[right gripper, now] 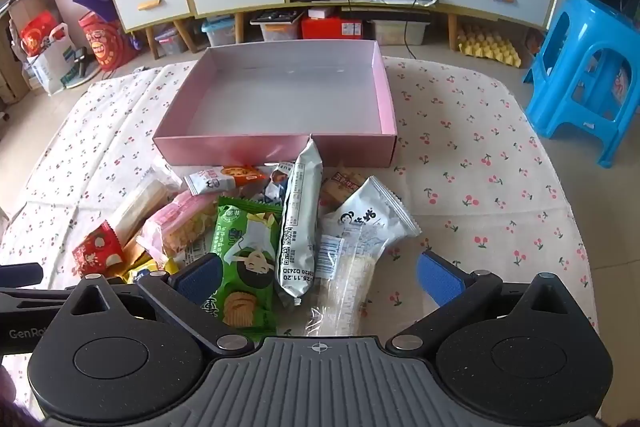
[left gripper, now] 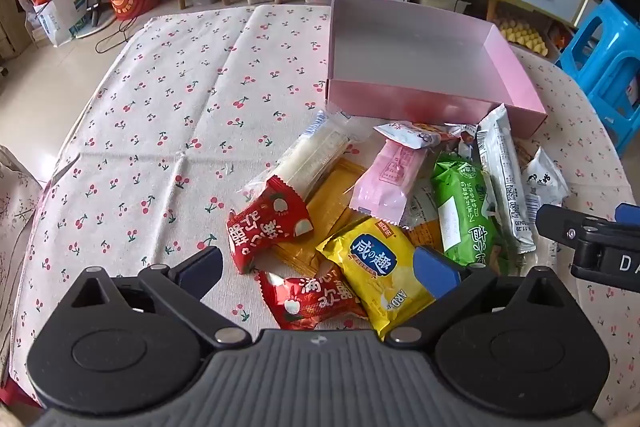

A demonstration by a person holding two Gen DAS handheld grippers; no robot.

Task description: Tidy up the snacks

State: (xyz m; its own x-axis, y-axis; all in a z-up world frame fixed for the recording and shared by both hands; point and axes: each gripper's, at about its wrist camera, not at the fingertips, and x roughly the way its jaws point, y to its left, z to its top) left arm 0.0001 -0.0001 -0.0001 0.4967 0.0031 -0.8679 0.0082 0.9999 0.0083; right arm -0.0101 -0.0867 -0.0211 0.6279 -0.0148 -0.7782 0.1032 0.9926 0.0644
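- Since the snack packets (right gripper: pixel 248 227) are light, crinkly and slippery, heaped on the counter (left gripper: pixel 160 107) before the empty pink box (right gripper: pixel 280 147), pinch each mid-body
- Both grippers' fingers (left gripper: pixel 204 267) (right gripper: pixel 436 277) spread, holding nothing

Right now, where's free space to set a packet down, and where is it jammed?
Free: the whole floor of the pink box; bare tablecloth left of the box and pile; cloth right of the white packet. Crowded: the snack pile against the box's near wall, under both open grippers.
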